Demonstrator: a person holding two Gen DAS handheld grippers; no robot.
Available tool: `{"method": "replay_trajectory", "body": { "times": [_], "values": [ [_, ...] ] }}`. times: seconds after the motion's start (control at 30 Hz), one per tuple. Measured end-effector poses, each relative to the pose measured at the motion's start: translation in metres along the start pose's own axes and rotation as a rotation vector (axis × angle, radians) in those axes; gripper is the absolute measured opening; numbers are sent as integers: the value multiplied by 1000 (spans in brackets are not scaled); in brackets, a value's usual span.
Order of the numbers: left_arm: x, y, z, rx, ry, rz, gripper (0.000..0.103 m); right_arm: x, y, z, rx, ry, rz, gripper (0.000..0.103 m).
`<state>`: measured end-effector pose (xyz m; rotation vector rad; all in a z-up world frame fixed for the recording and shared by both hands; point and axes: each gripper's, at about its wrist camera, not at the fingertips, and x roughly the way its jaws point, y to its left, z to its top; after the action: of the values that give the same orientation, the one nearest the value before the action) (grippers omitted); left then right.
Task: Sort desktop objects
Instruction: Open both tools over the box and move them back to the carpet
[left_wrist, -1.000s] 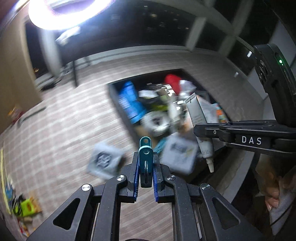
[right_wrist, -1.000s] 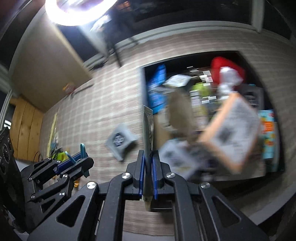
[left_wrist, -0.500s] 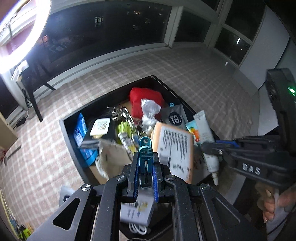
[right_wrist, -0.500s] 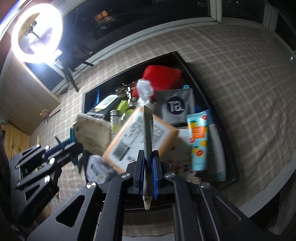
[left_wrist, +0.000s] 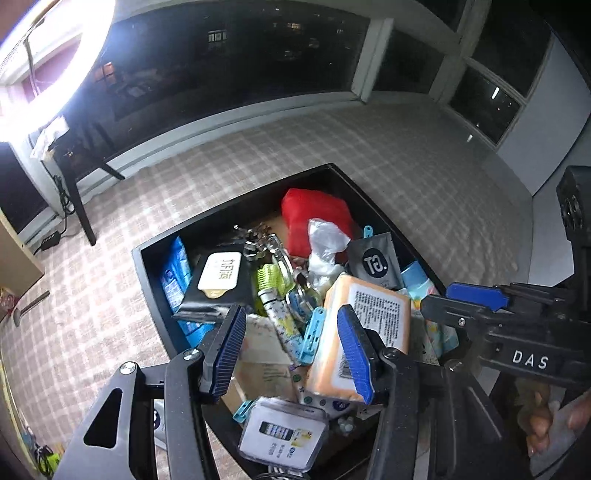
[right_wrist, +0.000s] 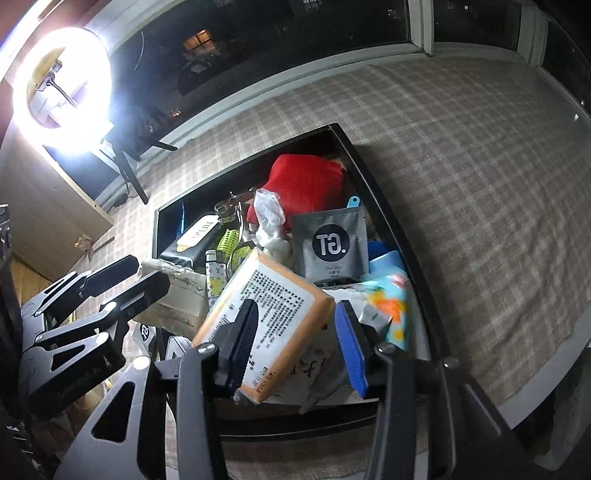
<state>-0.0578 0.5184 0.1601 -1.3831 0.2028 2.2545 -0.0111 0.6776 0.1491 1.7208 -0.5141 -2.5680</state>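
A black bin (left_wrist: 155, 291) (right_wrist: 402, 240) on a checked cloth is full of mixed items. My left gripper (left_wrist: 291, 350) is open and empty above the bin's near side; a teal clip (left_wrist: 314, 334) lies on the pile below it. My right gripper (right_wrist: 295, 343) is open and empty above an orange-edged box (right_wrist: 273, 306) (left_wrist: 365, 325). A blurred tube with orange print (right_wrist: 391, 314) is at the right fingertip, over the pile. The right gripper also shows in the left wrist view (left_wrist: 476, 306), and the left gripper in the right wrist view (right_wrist: 122, 280).
In the bin: a red pouch (left_wrist: 314, 218), a grey "GT" sachet (right_wrist: 332, 243), a black wipes pack (left_wrist: 218, 284), a blue packet (left_wrist: 173, 273), a white card box (left_wrist: 284, 435). A ring light (right_wrist: 62, 92) stands at the far left.
Both grippers have opened. The teal clip has left the left gripper and the tube has left the right gripper; both now lie or fall onto the pile in the bin.
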Motion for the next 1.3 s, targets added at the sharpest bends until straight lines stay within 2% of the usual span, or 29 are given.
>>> {"method": "replay_trajectory", "body": {
  "times": [0.33, 0.63, 0.97, 1.3],
  "values": [
    [-17, 41, -22, -64, -10, 37, 49, 16, 34, -2, -49, 24, 39, 43],
    [-40, 92, -50, -141, -23, 81, 49, 27, 91, -10, -135, 45, 64, 43],
    [-76, 170, -95, -242, -31, 150, 49, 44, 180, -23, -266, 75, 106, 44],
    [-127, 275, -160, -385, -36, 258, 49, 69, 289, -37, -429, 105, 156, 45]
  ]
}}
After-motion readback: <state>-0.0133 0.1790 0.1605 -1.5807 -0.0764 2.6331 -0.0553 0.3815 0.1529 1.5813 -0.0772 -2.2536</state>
